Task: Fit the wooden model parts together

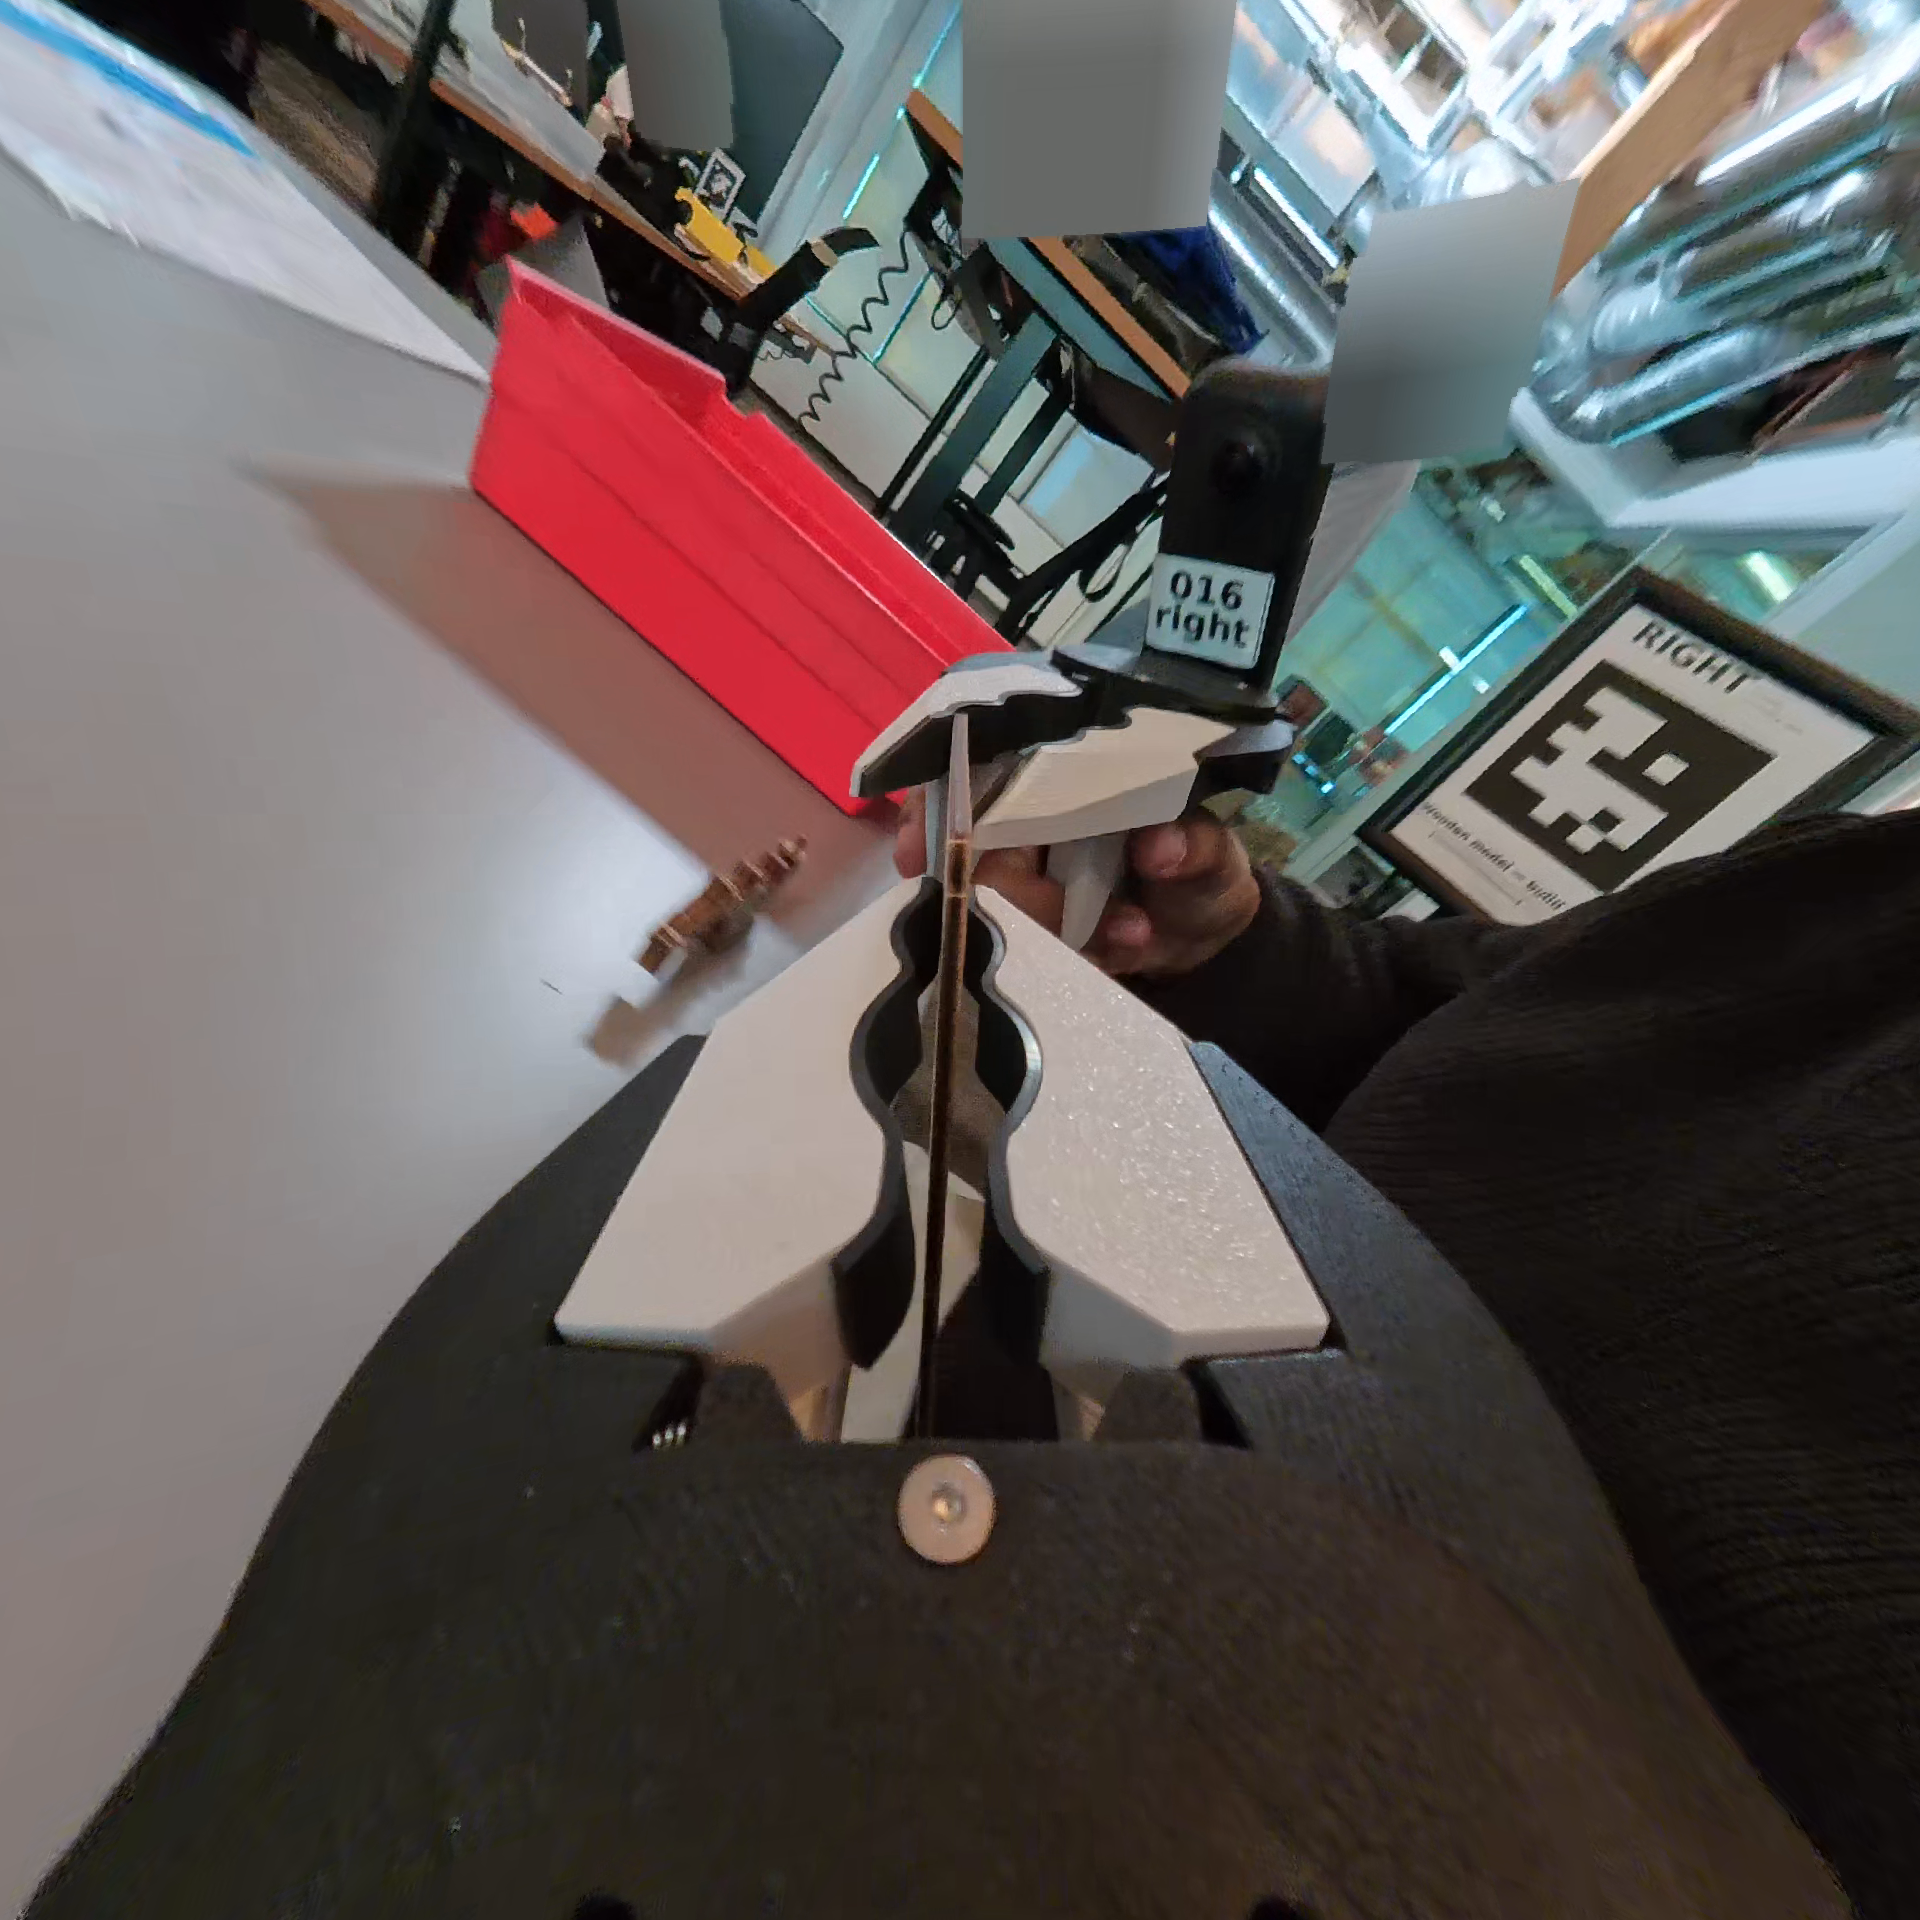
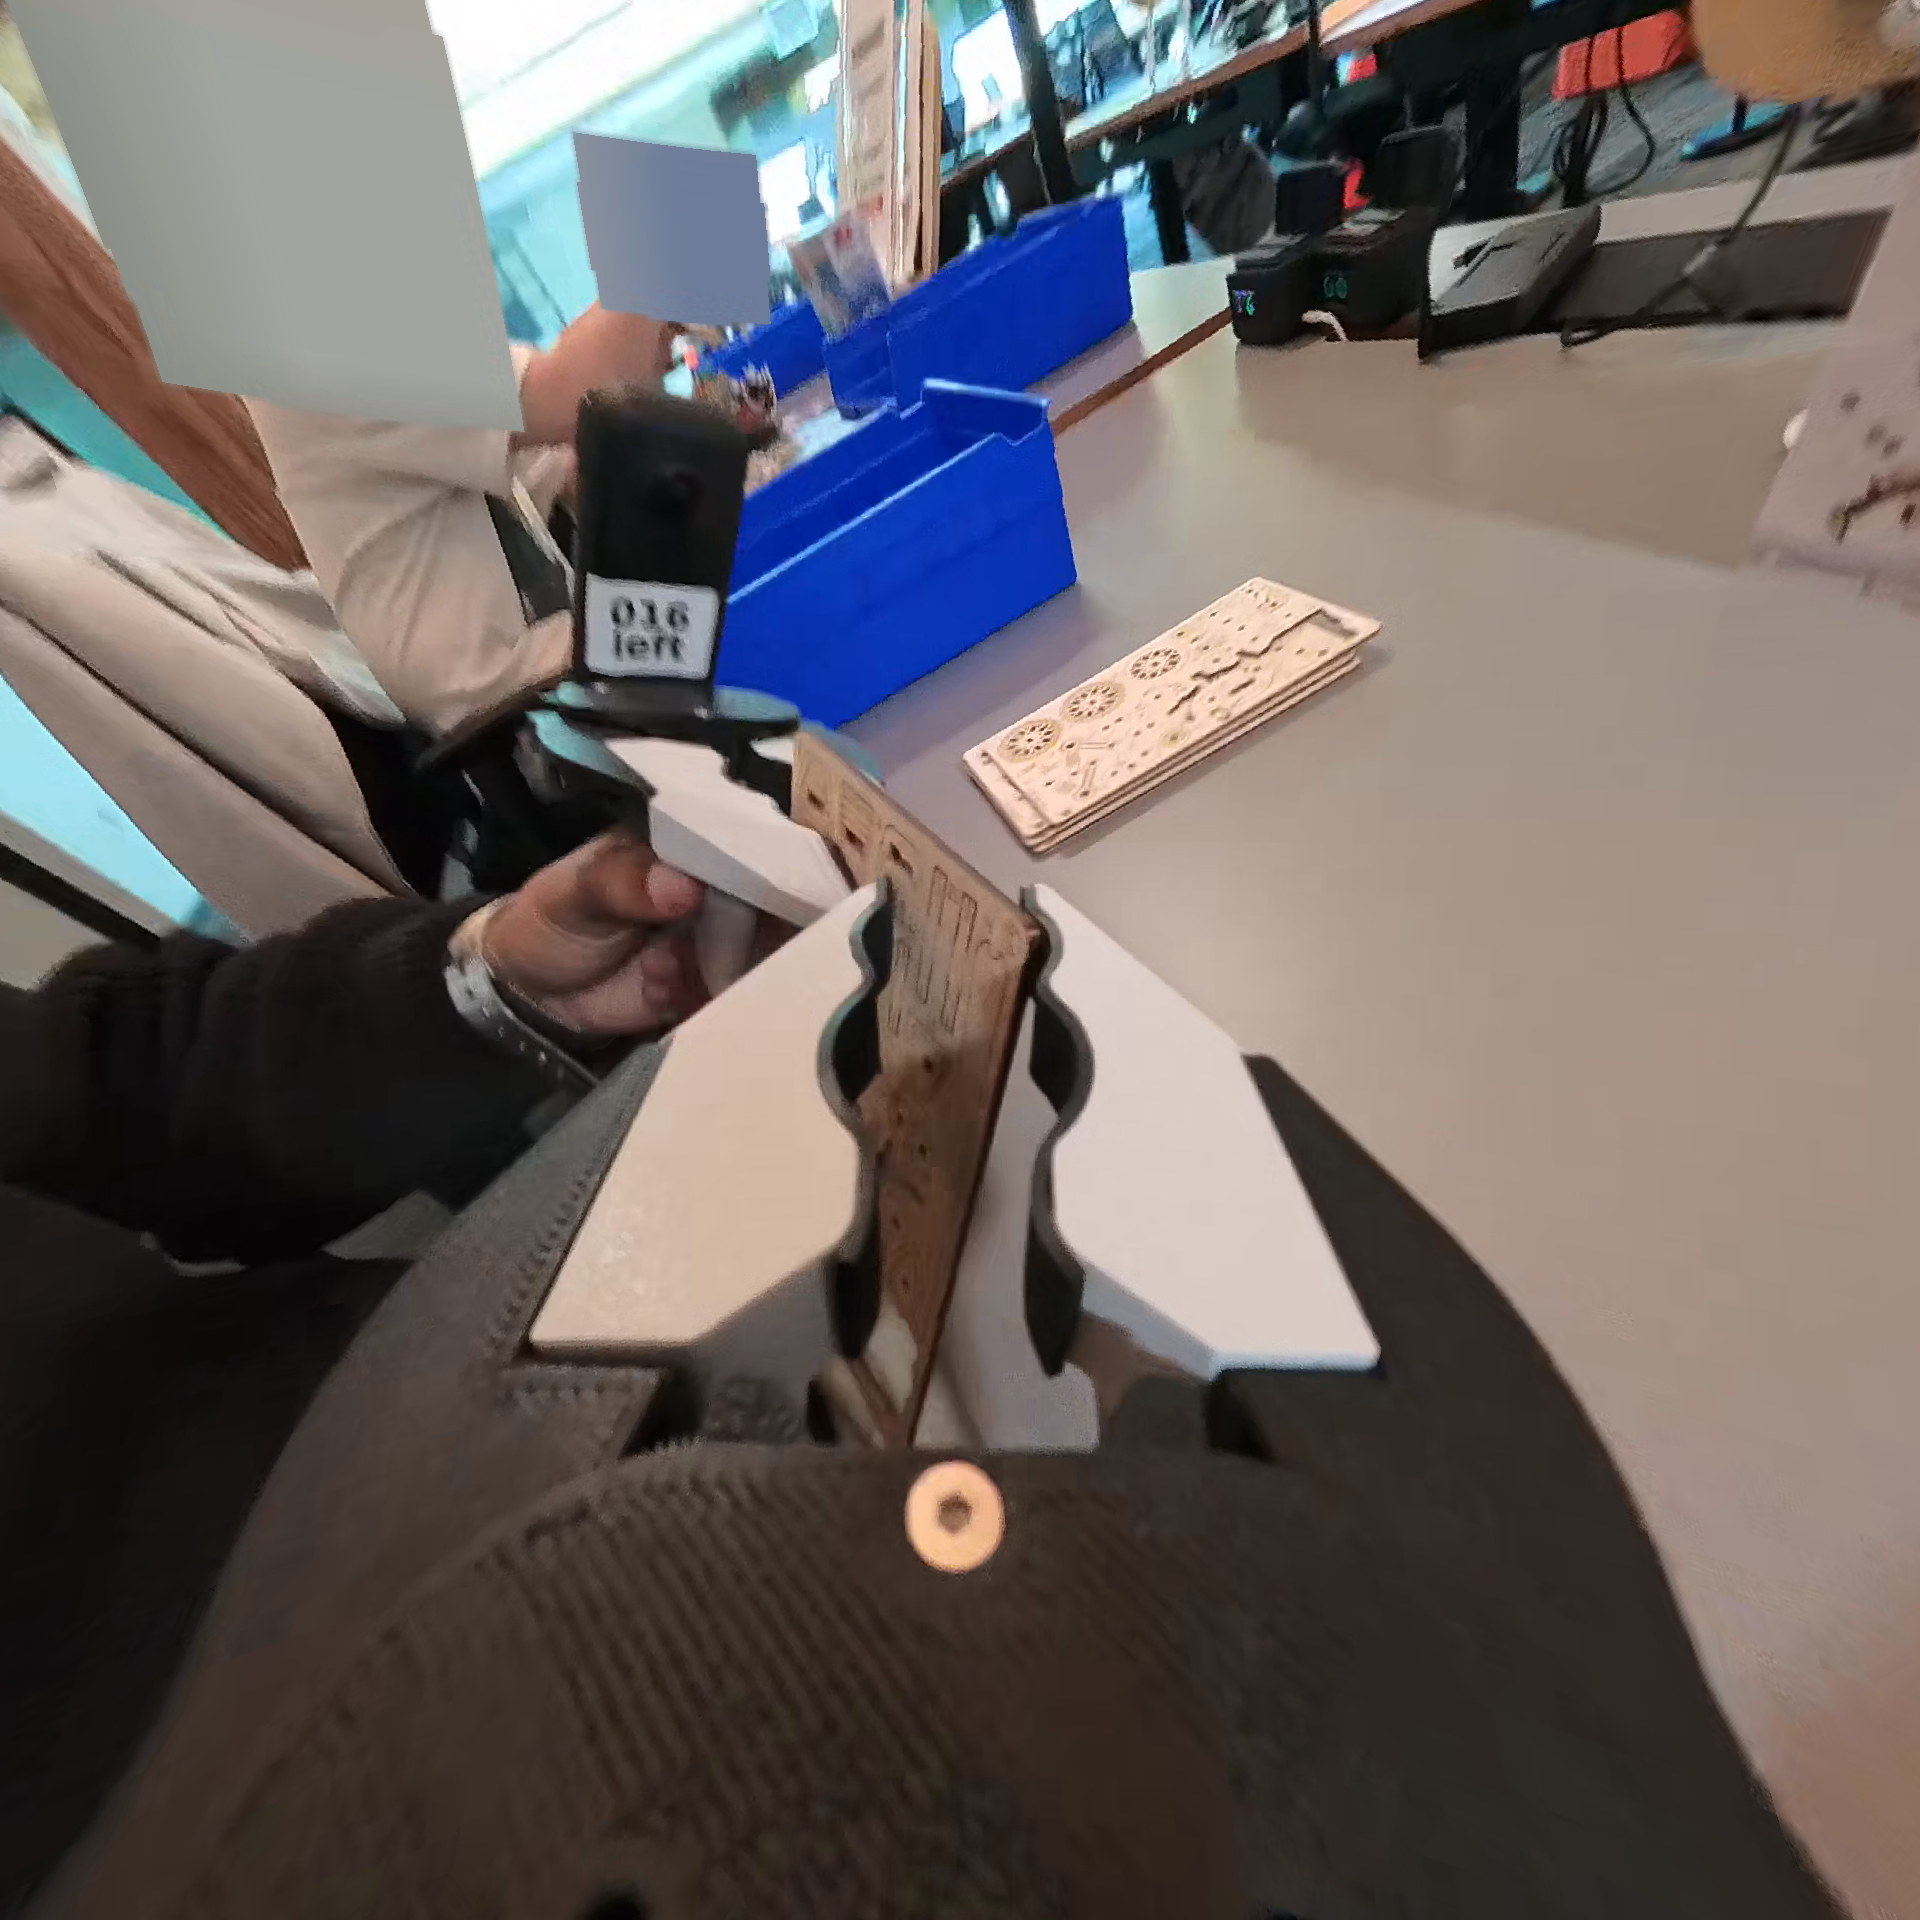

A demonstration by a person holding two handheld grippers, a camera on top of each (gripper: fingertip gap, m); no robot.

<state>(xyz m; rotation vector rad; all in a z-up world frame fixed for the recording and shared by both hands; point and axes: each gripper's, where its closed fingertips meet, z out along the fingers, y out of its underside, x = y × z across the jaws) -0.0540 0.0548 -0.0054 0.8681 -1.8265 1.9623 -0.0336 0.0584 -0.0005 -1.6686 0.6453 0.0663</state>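
Both grippers hold one thin wooden sheet (image 2: 956, 1049) in the air above the desk (image 2: 1455, 987), one at each end. In the left wrist view the sheet (image 1: 940, 1143) shows edge-on as a dark line running between the left gripper (image 1: 951, 894) fingers and on into the right gripper (image 1: 961, 727) beyond. The left jaws are clenched on the sheet at their tips. In the right wrist view the sheet's face shows, brown with laser-cut outlines, standing on edge and tilted a little. The right gripper (image 2: 961, 904) has its jaws clenched on the near end, and the left gripper (image 2: 790, 769) pinches the far end.

A hand (image 2: 592, 935) with a dark sleeve and a wristwatch grips the left handle; another hand (image 1: 1153, 883) grips the right handle.

On the desk, well beyond the sheet, lies a stack of pale cut sheets (image 2: 1174, 717), with a blue bin (image 2: 904, 582) near it toward the far edge. The left wrist view shows a red bin (image 1: 707, 561) at the desk's far edge and a small, blurred brown wooden piece (image 1: 727, 904) lying near it.
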